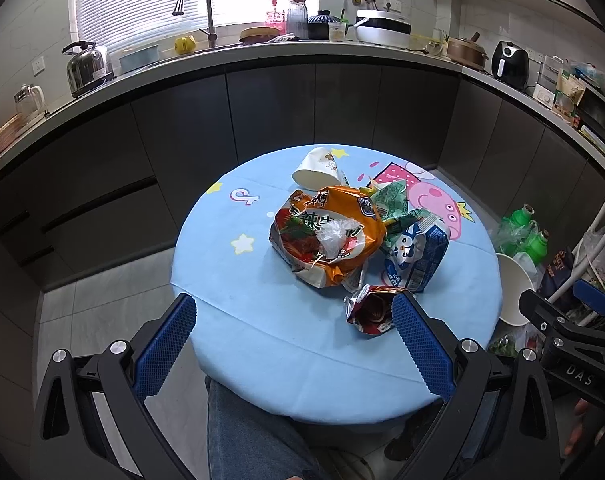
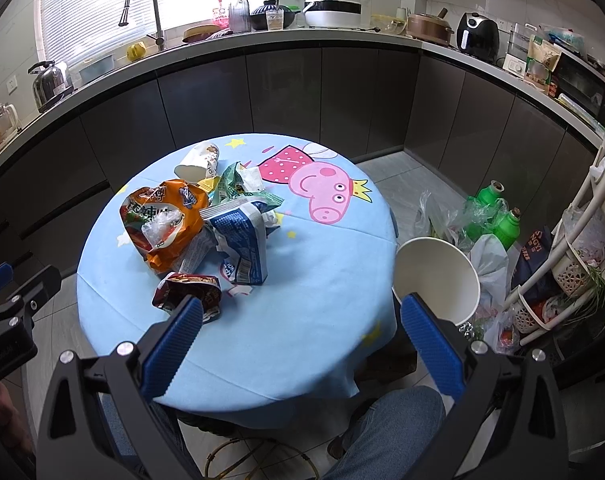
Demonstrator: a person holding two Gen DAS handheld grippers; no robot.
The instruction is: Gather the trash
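Observation:
A heap of trash lies on the round table with the blue cartoon cloth (image 1: 262, 328) (image 2: 322, 288): an orange noodle bag (image 1: 334, 236) (image 2: 162, 220), a blue-and-white bag (image 1: 418, 260) (image 2: 242, 244), green wrappers (image 1: 390, 200) (image 2: 234, 184), a dark red wrapper (image 1: 370, 312) (image 2: 190, 284) and a tipped paper cup (image 1: 318, 170) (image 2: 198, 160). My left gripper (image 1: 294, 300) is open over the near table edge, its right fingertip beside the red wrapper. The open right gripper (image 2: 302, 302) hovers nearby. A white bucket (image 2: 438, 276) (image 1: 512, 288) sits off the table's right edge.
Dark cabinets and a cluttered counter (image 1: 302, 46) curve behind the table. Green bottles (image 2: 498, 216) and plastic bags lie on the floor at right, beside a white rack (image 2: 582, 240). A person's jeans-clad legs (image 1: 254, 432) are under the near table edge.

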